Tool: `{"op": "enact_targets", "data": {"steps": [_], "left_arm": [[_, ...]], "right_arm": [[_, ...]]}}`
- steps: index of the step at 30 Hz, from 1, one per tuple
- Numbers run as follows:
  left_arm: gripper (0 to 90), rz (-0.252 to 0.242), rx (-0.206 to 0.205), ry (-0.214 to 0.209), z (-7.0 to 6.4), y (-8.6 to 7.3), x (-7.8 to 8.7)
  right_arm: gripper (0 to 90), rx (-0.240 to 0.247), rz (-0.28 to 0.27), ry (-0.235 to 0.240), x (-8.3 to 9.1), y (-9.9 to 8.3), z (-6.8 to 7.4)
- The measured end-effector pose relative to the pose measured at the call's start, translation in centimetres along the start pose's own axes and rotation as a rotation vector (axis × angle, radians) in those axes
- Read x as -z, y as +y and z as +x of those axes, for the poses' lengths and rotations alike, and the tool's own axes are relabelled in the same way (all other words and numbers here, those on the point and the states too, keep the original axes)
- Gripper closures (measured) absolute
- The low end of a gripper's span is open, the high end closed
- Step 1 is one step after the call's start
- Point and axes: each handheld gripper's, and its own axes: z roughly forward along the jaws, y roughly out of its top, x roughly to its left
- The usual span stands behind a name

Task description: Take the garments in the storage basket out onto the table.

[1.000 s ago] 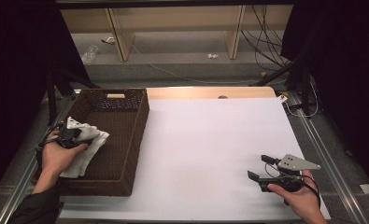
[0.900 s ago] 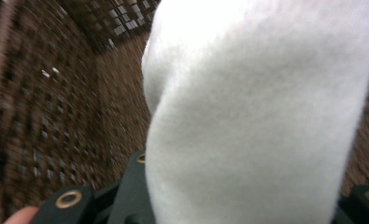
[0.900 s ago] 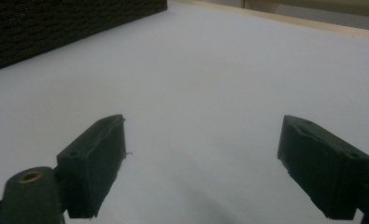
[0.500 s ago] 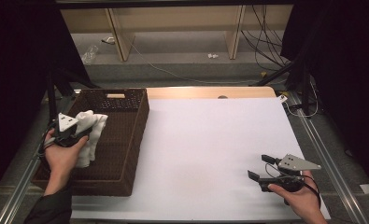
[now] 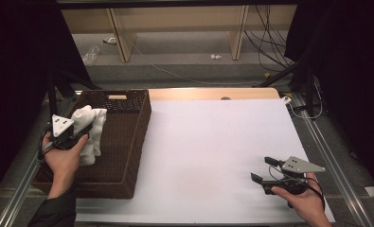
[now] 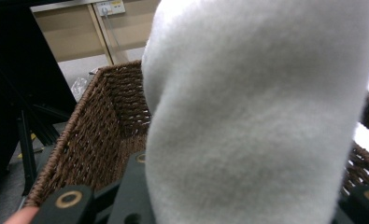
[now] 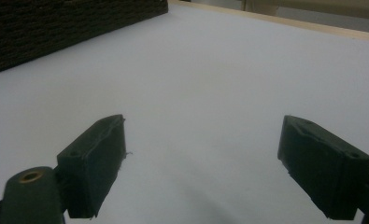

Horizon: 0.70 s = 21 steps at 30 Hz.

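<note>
My left tool (image 5: 78, 135) is clamped on the white towel (image 5: 91, 130), lifted above the wicker basket (image 5: 128, 156). Well right of the basket, my right tool (image 5: 265, 171) gapes apart, holding nothing.

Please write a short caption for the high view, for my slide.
Left claw lifts a white cloth above the wicker basket; right claw waits open over the white table.
</note>
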Motion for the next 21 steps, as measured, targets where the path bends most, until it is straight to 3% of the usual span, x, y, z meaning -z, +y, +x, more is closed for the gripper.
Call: {"op": "enact_targets", "data": {"steps": [5,13,21], "left_arm": [[69.1,-0.029,0.017,-0.008,0.0,0.3,0.3],[69.1,-0.046,0.01,-0.015,-0.4,0.7,0.3],[69.1,-0.075,0.03,-0.049,-1.0,1.3,0.2]], "right_arm": [[16.1,-0.005,-0.01,0.003,0.0,0.0,0.0],[16.1,-0.005,-0.005,0.0,0.1,0.0,0.0],[16.0,-0.005,-0.013,0.001,0.1,0.0,0.0]]}}
